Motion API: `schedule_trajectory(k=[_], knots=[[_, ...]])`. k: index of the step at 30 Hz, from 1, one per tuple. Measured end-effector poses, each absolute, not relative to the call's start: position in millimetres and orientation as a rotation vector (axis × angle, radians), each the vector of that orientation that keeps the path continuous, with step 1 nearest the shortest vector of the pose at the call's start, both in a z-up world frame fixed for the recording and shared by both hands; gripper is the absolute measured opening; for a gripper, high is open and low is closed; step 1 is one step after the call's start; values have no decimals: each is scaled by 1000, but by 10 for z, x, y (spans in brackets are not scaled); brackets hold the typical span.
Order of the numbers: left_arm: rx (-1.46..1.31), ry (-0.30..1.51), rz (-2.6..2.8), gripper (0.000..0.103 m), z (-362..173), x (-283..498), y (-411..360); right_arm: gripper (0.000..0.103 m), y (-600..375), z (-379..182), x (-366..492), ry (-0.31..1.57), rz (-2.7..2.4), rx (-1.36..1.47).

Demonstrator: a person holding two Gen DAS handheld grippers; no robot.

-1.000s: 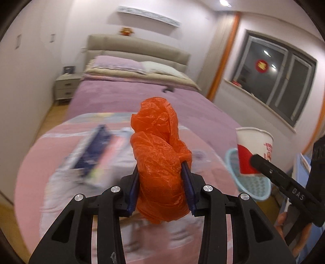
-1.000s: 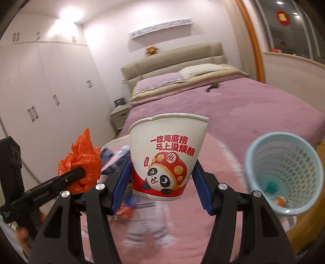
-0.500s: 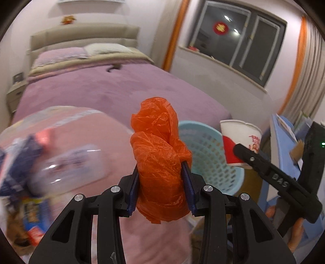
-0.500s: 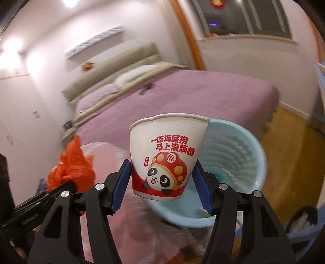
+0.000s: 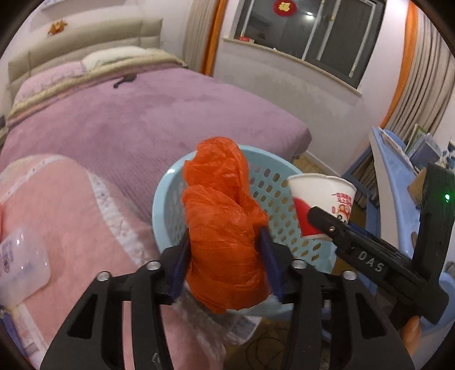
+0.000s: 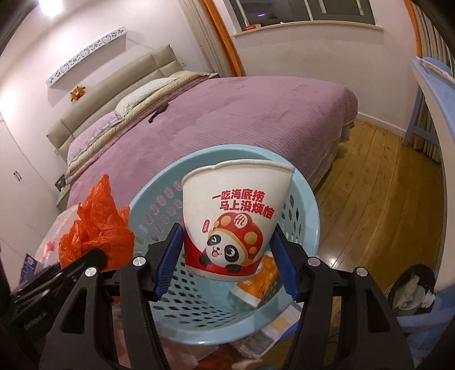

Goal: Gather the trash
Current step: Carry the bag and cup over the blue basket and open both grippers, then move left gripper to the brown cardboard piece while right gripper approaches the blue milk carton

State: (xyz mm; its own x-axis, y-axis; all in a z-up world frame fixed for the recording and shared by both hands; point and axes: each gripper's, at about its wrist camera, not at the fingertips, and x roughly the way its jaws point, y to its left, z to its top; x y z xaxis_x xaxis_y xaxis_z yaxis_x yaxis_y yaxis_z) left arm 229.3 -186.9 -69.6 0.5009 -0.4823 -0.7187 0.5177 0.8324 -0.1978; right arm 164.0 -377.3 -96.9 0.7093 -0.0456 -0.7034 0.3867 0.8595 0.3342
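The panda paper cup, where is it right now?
In the right wrist view the panda paper cup sits between the opening jaws of the right gripper, over the mouth of the light blue basket, right of the orange plastic bag.

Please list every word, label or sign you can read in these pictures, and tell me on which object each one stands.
"一吃海底捞 马上没烦恼": red print on the paper cup, above a panda drawing.
"DAS": on the right gripper, seen from the left wrist.
"福": red round sign on the window.
Clear bottle label on the pink blanket: too blurred.
Orange carton in the blue basket: unreadable.
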Motion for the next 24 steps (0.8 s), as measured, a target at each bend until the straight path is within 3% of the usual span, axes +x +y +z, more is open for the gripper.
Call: schedule_trajectory(k=[1,11,24], knots=[[48,848,-605,64,-675,2279,-1861,64,-3776,-983,1654,757,-255,483],[34,769,-587,64,-425,2079,-1689,67,-3809,-890,1575,731,-230,528],[-76,610,-499,64,172,1567,-756,67,-2948,-301,1425,639,-45,402]])
